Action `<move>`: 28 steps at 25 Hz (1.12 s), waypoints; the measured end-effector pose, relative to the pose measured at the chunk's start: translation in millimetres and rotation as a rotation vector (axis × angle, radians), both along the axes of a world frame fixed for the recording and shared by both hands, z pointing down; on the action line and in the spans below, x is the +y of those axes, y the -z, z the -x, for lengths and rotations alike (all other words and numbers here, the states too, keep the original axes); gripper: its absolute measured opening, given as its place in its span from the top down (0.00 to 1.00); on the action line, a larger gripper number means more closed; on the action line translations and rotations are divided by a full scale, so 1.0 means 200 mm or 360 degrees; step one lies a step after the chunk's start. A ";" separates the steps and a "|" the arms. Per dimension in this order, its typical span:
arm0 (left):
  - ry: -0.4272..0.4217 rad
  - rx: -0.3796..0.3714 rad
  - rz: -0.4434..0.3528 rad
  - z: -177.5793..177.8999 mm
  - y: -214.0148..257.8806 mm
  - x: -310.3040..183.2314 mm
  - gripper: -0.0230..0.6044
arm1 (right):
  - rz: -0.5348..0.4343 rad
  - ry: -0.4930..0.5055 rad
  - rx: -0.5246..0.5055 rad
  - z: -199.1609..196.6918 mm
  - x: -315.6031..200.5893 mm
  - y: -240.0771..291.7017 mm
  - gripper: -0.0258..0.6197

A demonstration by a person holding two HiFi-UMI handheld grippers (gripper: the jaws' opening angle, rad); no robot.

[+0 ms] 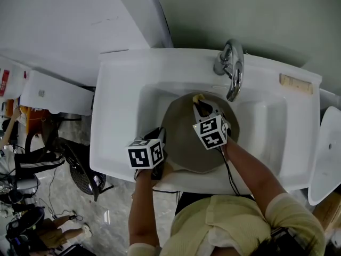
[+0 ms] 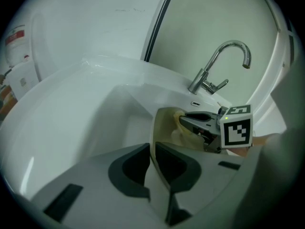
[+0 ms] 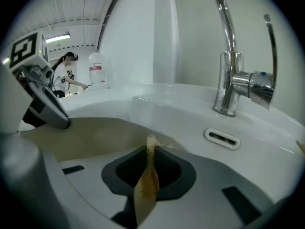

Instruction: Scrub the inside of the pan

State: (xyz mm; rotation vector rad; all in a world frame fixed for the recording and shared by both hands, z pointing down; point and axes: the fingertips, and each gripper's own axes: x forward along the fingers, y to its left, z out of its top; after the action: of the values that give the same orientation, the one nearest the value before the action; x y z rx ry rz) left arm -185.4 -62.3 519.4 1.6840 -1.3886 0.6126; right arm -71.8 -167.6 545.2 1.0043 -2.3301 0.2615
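Nearest the person, the left gripper [image 2: 151, 162] has its jaws pressed together on the thin near-left rim of the pan [image 1: 186, 143], the rim's edge running up between the two dark pads. Its cube carries only black-and-white square markers, with no words. The pan, a dull beige-grey round, sits in the basin of the white sink [image 1: 122, 89], its near edge close to the sink's front rim. Further in, the right gripper [image 3: 148, 161] reaches over the pan's inside with its jaws pinching a thin yellowish-brown scrub pad [image 3: 147, 185] that stands on edge between them. The pad's free tip pokes out past the jaw tips at the pan's far inside wall; whether it presses on the surface cannot be told for sure. This gripper's cube also shows only square markers. Beyond the pan, an oval overflow slot [image 3: 221, 138] is set in the basin's back wall, and the chrome faucet [image 1: 234, 68] rises from the sink's deck with its spout arching over the pan's far rim. A tan strip [image 1: 295, 84] lies on the deck at the far right. Off to the left, a red label [image 2: 15, 35] sits on a white surface and a white container [image 3: 96, 68] bears a red band, but the print on both is too small to read.
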 end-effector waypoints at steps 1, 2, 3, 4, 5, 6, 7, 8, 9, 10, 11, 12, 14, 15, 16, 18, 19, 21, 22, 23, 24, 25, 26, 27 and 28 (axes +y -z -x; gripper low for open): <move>-0.0001 0.0003 -0.0001 0.00 0.00 0.00 0.82 | -0.0002 0.0004 0.0000 0.01 0.00 -0.01 0.86; -0.0003 0.0006 -0.0002 0.00 0.00 0.00 0.82 | 0.0000 0.0010 -0.0003 0.03 0.00 -0.01 0.86; -0.0005 0.0007 -0.0003 0.00 0.00 0.00 0.82 | 0.0004 0.0020 -0.0009 0.04 0.01 -0.01 0.86; -0.0007 0.0007 -0.0003 0.00 0.00 0.00 0.82 | 0.0009 0.0034 -0.0014 0.06 0.01 -0.02 0.86; -0.0008 0.0005 -0.0003 0.00 0.00 0.00 0.82 | 0.0012 0.0052 -0.0019 0.07 0.02 -0.02 0.86; -0.0009 0.0004 -0.0004 0.00 0.00 0.00 0.82 | 0.0013 0.0075 -0.0024 0.10 0.02 -0.02 0.86; -0.0011 0.0002 -0.0005 0.00 0.00 0.00 0.82 | 0.0012 0.0101 -0.0031 0.12 0.03 -0.02 0.86; -0.0013 0.0001 -0.0005 0.00 0.00 0.00 0.82 | 0.0011 0.0127 -0.0039 0.14 0.05 -0.02 0.86; -0.0014 0.0001 -0.0005 0.00 0.00 0.00 0.82 | 0.0013 0.0152 -0.0046 0.16 0.06 -0.01 0.86; -0.0016 0.0002 -0.0003 0.00 0.00 0.00 0.82 | 0.0016 0.0178 -0.0055 0.19 0.07 -0.01 0.86; -0.0018 0.0003 -0.0002 0.00 0.00 0.00 0.82 | 0.0021 0.0204 -0.0064 0.21 0.08 -0.01 0.86; -0.0019 0.0004 0.0000 0.00 0.00 0.00 0.82 | 0.0026 0.0232 -0.0073 0.23 0.10 0.00 0.86; -0.0019 0.0006 0.0001 0.00 0.00 0.00 0.82 | 0.0033 0.0296 -0.0091 0.27 0.12 0.00 0.86; -0.0017 0.0007 -0.0001 0.00 0.00 0.00 0.82 | 0.0034 0.0331 -0.0098 0.29 0.14 0.01 0.86; -0.0016 0.0008 -0.0004 0.00 0.00 0.00 0.82 | 0.0032 0.0367 -0.0103 0.31 0.15 0.01 0.86; -0.0014 0.0009 -0.0011 0.00 0.00 0.00 0.82 | 0.0028 0.0430 -0.0111 0.34 0.18 0.01 0.86; -0.0013 0.0009 -0.0013 0.00 0.00 0.00 0.82 | 0.0030 0.0452 -0.0115 0.35 0.20 0.01 0.86; -0.0010 0.0012 -0.0017 0.00 0.00 0.00 0.82 | 0.0050 0.0482 -0.0132 0.37 0.22 0.01 0.86; -0.0008 0.0015 -0.0018 0.00 0.00 0.00 0.82 | 0.0065 0.0495 -0.0146 0.37 0.23 0.01 0.86; -0.0005 0.0017 -0.0019 0.00 0.00 0.00 0.82 | 0.0082 0.0509 -0.0161 0.38 0.24 0.02 0.86; -0.0003 0.0019 -0.0018 0.00 0.00 0.00 0.82 | 0.0098 0.0527 -0.0175 0.38 0.25 0.02 0.86; -0.0002 0.0019 -0.0017 0.00 0.00 0.00 0.82 | 0.0114 0.0548 -0.0185 0.38 0.26 0.02 0.86; -0.0002 0.0018 -0.0016 0.00 0.00 0.00 0.82 | 0.0129 0.0571 -0.0191 0.39 0.27 0.02 0.86; -0.0002 0.0016 -0.0016 0.00 0.00 0.00 0.82 | 0.0142 0.0591 -0.0195 0.39 0.28 0.02 0.86; -0.0001 0.0015 -0.0015 0.00 0.00 0.00 0.82 | 0.0154 0.0609 -0.0198 0.40 0.30 0.02 0.86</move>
State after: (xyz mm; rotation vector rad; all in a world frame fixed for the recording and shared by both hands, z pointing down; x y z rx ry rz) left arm -186.0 -63.0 518.8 1.6930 -1.3864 0.5983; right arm -151.5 -108.4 541.3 0.4924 -2.5368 0.2856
